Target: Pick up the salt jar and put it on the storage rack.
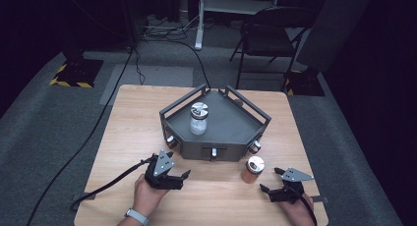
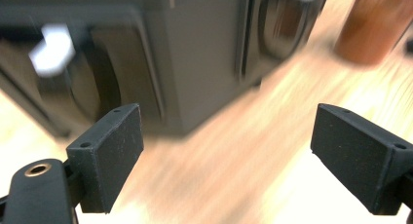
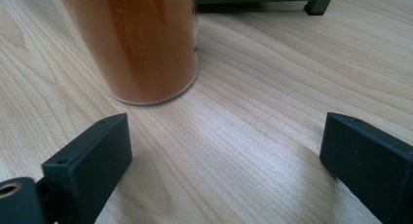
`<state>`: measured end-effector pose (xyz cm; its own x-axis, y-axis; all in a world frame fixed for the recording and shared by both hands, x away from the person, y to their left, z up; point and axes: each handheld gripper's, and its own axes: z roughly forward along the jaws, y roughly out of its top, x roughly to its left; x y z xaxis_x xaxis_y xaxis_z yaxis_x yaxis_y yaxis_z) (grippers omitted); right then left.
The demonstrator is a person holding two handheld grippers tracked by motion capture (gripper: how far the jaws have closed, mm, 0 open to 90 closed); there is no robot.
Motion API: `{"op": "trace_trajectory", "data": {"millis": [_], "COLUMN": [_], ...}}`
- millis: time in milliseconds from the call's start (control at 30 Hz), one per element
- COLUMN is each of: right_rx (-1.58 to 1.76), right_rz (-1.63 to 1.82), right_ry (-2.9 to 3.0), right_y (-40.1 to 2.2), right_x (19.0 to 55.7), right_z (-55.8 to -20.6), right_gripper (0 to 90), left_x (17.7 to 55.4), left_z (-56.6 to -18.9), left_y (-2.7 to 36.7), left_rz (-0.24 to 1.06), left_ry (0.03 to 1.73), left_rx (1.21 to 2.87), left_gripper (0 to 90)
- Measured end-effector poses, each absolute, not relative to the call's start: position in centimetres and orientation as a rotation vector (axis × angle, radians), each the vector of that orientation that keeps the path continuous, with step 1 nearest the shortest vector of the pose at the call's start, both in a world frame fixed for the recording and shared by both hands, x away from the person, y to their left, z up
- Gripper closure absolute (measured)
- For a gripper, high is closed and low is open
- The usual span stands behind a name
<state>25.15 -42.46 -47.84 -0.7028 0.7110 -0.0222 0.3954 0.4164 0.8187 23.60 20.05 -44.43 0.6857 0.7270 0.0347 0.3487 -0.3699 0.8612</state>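
So the orange jar (image 1: pixel 253 169) stands upright on the bench (image 1: pixel 123 137), just in front of the grey tray (image 1: pixel 216 137) and close ahead of the right tool (image 1: pixel 275 181), whose jaws are spread wide with nothing between them (my guess: lined up for a grab). The left tool (image 1: pixel 179 178) is also apart and empty, pointing toward the tray's front wall. A second jar with white contents (image 1: pixel 198 119) already sits inside the tray, so the orange one probably goes there too.
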Motion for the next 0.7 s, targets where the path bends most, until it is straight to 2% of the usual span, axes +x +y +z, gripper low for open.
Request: {"op": "trace_trajectory", "data": {"millis": [267,700], "right_rx": [0.947,0.943], "right_rz": [1.189,1.191], "right_ry": [2.311,2.313], "right_y": [-42.5,-42.5], "right_x": [25.2,25.2], "right_z": [-47.8,-47.9], "right_gripper": [4.6,4.6], "left_x": [24.0,24.3], "left_z": [-46.8,-48.8], "left_y": [19.7,20.3], "left_rz": [0.466,0.449], "left_ry": [0.830,0.827], "left_rx": [2.120,2.036], "left_gripper": [11.7,7.0]}}
